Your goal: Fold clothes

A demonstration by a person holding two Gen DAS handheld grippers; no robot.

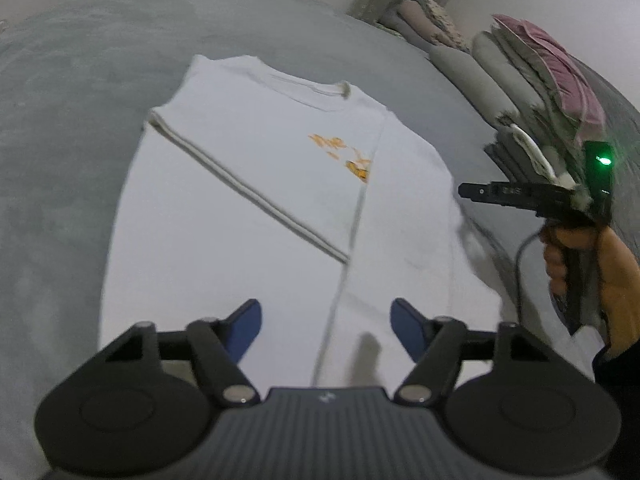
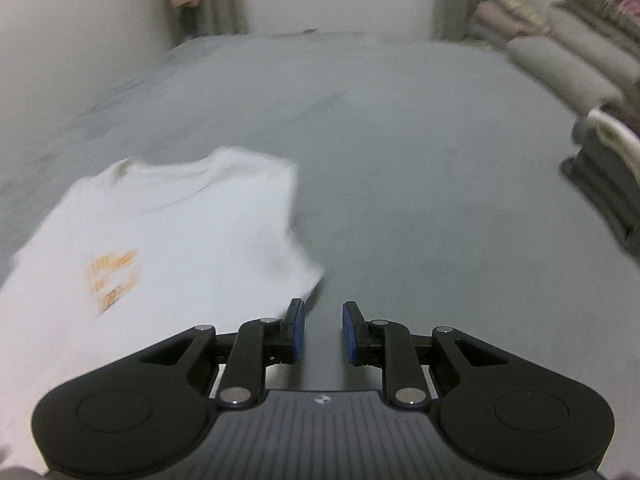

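Observation:
A white T-shirt with an orange print lies flat on the grey bed, both side parts folded in over the body. My left gripper is open and empty, hovering over the shirt's lower part. My right gripper is partly open and empty, just off the shirt's right edge above bare bedcover. In the left wrist view the right gripper shows from the side, held in a hand to the right of the shirt. The right wrist view is motion-blurred.
The grey bedcover stretches to the left and far side. A stack of folded grey and pink blankets and pillows stands at the right, also in the right wrist view. A wall and curtains are behind.

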